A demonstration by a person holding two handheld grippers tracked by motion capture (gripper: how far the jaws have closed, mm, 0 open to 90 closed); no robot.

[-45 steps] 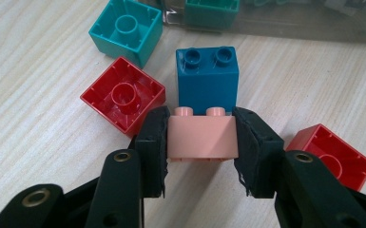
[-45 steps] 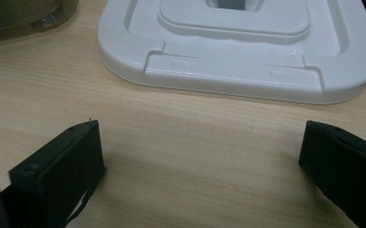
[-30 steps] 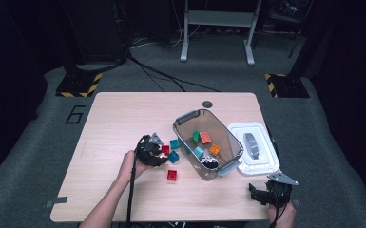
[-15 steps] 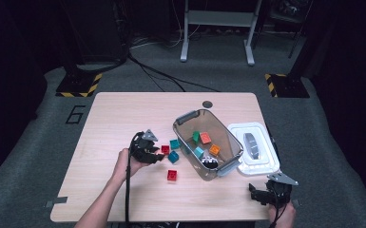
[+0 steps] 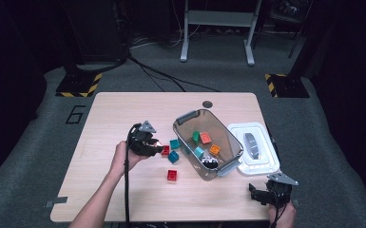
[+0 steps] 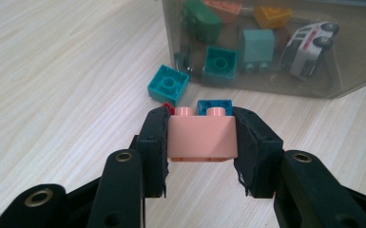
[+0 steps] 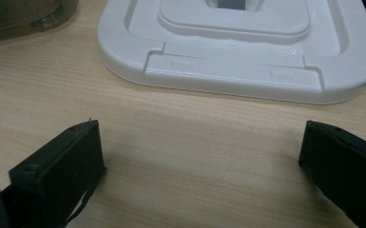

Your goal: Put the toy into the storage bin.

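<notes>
My left gripper (image 6: 200, 145) is shut on a pink two-stud brick (image 6: 202, 137), held a little above the wooden table (image 5: 123, 114). In the high view this gripper (image 5: 156, 147) hangs left of the clear plastic bin (image 5: 190, 116). Below the held brick lie a teal brick (image 6: 168, 85), a blue brick (image 6: 215, 105) and a red corner (image 6: 168, 108). Inside the bin (image 6: 266, 80) are several bricks and a white toy car (image 6: 309, 40). My right gripper (image 7: 199, 156) stands open over bare wood just before the white lid (image 7: 247, 52).
A loose red brick (image 5: 172, 175) lies on the table in front of the bin. The white lid (image 5: 254, 149) rests to the right of the bin, close to the table's right edge. My right gripper (image 5: 261, 194) sits near the front right corner.
My left gripper has risen off the table with the pink brick between its jaws. The right gripper has stayed where it was.
</notes>
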